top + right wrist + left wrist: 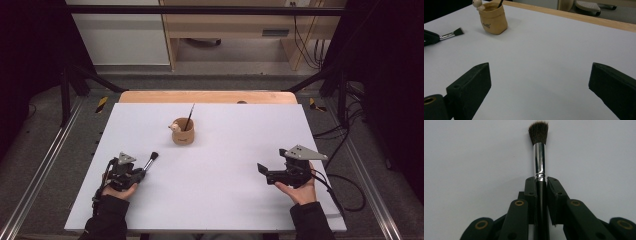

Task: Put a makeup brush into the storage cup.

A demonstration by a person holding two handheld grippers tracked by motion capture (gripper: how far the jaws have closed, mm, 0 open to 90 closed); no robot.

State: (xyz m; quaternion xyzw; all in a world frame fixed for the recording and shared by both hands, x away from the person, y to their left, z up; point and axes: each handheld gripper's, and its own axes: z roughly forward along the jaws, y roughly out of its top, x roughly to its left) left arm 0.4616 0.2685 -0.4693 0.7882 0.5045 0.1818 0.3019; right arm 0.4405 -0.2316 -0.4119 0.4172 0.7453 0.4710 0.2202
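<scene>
My left gripper (541, 180) is shut on the black handle of a make-up brush (539, 157), just below its silver ferrule. The dark bristles point away over the white sheet. In the high view this gripper (143, 171) sits at the front left, with the brush (151, 160) angled up and to the right. My right gripper (262, 169) rests at the front right, open, with nothing between its jaws (539, 72). A tan cup (183, 133) stands mid-table, far side, with a thin brush (190, 116) in it and a small pale figure (174, 128) on its rim.
A white sheet (220, 170) covers the table, and a wooden edge (207, 96) shows at the far side. Metal frame rails (45, 165) run along both sides. Cables (345, 187) trail off the right edge. A cabinet (235, 25) stands beyond the table.
</scene>
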